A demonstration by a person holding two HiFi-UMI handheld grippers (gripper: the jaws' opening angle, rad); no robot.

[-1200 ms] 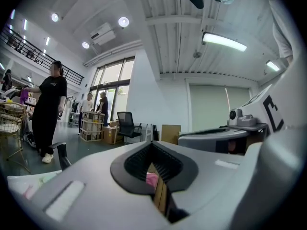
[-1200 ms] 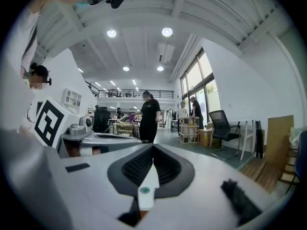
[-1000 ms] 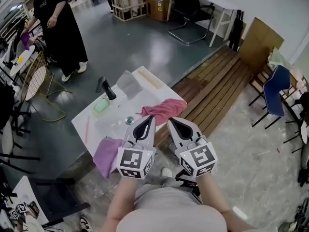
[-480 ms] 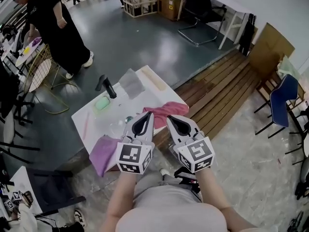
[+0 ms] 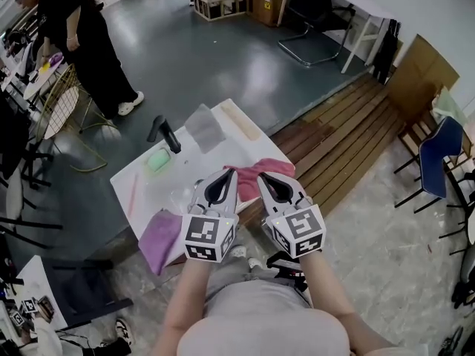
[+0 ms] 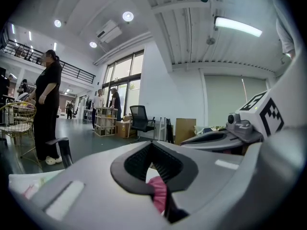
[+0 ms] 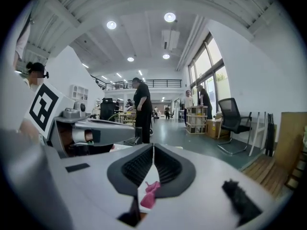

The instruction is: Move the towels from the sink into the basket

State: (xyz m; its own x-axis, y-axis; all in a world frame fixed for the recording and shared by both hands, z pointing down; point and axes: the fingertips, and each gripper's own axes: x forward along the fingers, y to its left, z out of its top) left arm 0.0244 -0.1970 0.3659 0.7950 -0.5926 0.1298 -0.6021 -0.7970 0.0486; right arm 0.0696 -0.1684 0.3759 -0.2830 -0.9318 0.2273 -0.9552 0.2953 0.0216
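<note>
The white sink (image 5: pixel 178 176) carries three towels. A rose-pink towel (image 5: pixel 256 173) lies crumpled on its right edge. A lilac towel (image 5: pixel 159 237) hangs down over the near corner. A grey towel (image 5: pixel 204 127) lies flat at the far edge.

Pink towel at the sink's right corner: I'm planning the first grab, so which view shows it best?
The head view: the pink towel lies spread over the sink's corner, mostly in sight. Each gripper view catches only a small pink sliver, seen past its own jaws.
</note>
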